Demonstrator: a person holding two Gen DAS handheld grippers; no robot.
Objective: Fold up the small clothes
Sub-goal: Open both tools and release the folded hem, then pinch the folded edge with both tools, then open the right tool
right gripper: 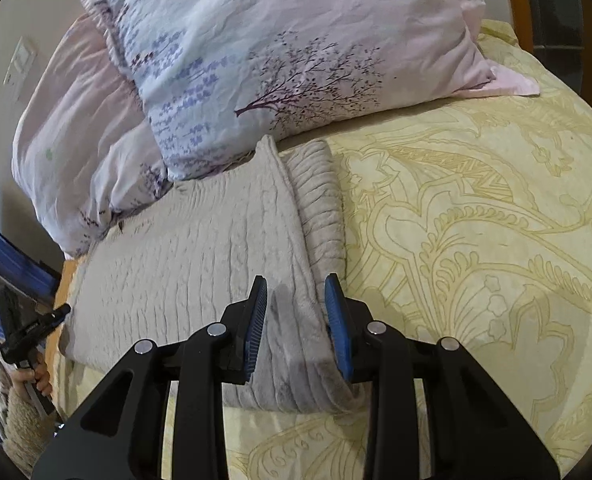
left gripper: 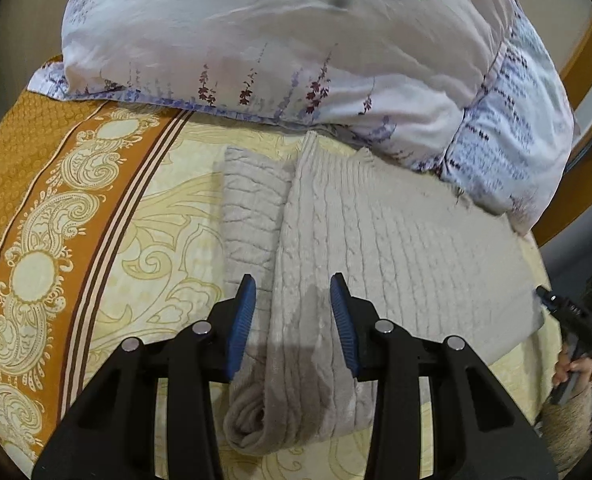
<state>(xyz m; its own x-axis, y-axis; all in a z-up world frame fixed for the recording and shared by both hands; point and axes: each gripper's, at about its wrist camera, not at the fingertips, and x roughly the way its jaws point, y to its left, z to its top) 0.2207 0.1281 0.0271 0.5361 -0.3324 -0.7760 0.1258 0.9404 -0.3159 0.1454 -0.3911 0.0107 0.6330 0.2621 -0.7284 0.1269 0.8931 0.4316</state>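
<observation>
Left wrist view: the left gripper [left gripper: 292,312] hangs with jaws apart, gripping nothing, over the near left edge of a folded beige knit garment [left gripper: 375,240] lying on the patterned bedspread [left gripper: 168,216], below a floral pillow [left gripper: 256,48].

Right wrist view: the right gripper [right gripper: 296,312], jaws apart and empty, hangs over the garment's near right folded edge. The knit looks soft, thick, light and floppy; taking it at the near corners seems best.

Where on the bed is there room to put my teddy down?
Bare yellow bedspread lies open beside the folded grey sweater, below the flowered pillow. A narrower strip runs between the sweater and the orange border. It is crowded where the pillows meet the sweater.
</observation>
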